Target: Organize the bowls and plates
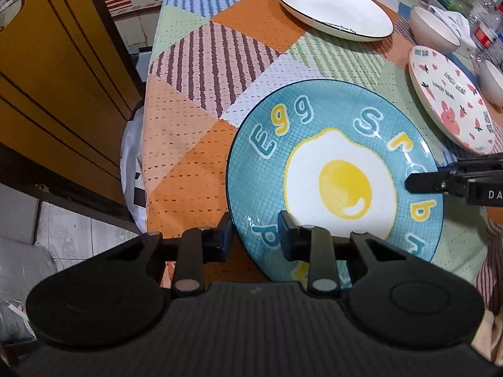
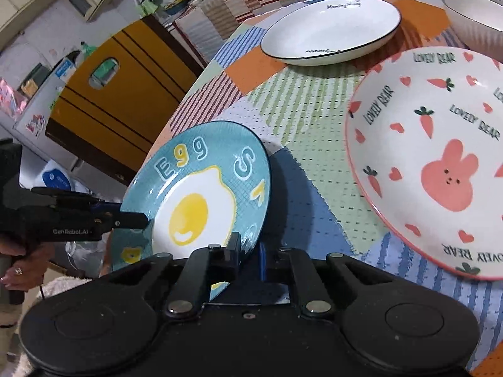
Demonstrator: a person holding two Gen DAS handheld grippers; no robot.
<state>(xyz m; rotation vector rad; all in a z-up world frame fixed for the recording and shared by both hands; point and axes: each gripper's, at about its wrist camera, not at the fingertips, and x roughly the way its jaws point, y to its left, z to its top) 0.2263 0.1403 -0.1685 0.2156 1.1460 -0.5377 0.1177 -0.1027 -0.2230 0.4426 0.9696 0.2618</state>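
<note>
Left gripper (image 1: 256,235) and right gripper (image 2: 248,256) each pinch opposite rims of the tilted round blue ceramic egg-print plate (image 1: 333,172), fingers narrow.

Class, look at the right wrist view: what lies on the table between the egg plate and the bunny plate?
Nothing. Between the egg plate and the bunny plate there is only bare tablecloth, seen in the right wrist view.

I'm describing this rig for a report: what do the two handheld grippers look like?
Both are matte black plastic with linkage arms on silver rivets and blue finger pads. The left gripper bears white "GenRobot.AI" lettering; the hand holding it wears a ring. The right gripper shows white "DA".
</note>
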